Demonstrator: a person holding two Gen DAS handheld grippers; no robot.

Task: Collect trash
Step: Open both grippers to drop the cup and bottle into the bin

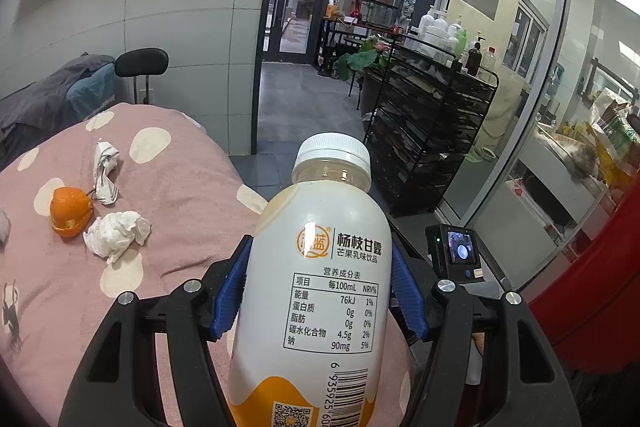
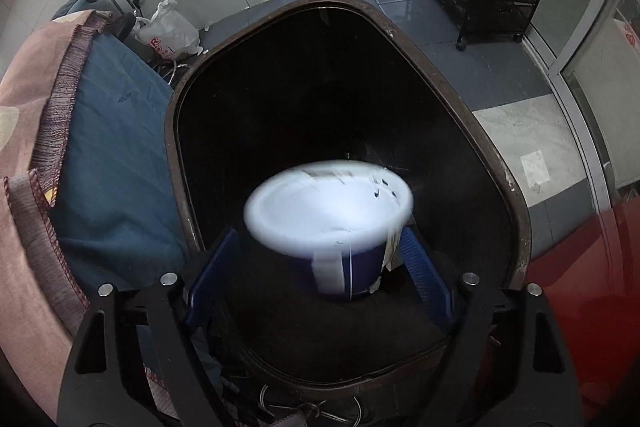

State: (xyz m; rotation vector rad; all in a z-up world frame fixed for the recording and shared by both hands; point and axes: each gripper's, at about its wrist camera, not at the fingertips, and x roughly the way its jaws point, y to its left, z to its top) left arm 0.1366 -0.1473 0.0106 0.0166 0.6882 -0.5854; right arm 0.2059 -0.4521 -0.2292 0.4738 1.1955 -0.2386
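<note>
This looks like a small treatment or beauty room inside a commercial unit. At the lower left of the left wrist view a bed [image 1: 132,227] carries a pink spotted cover, with a black stool [image 1: 142,63] behind it against grey tiled walls. At the right stands a black wheeled rack [image 1: 432,131] topped with pump bottles [image 1: 452,35]. A glass door [image 1: 300,7] at the top centre opens onto a lit corridor, and a glass partition [image 1: 540,75] curves along the right edge.
</note>
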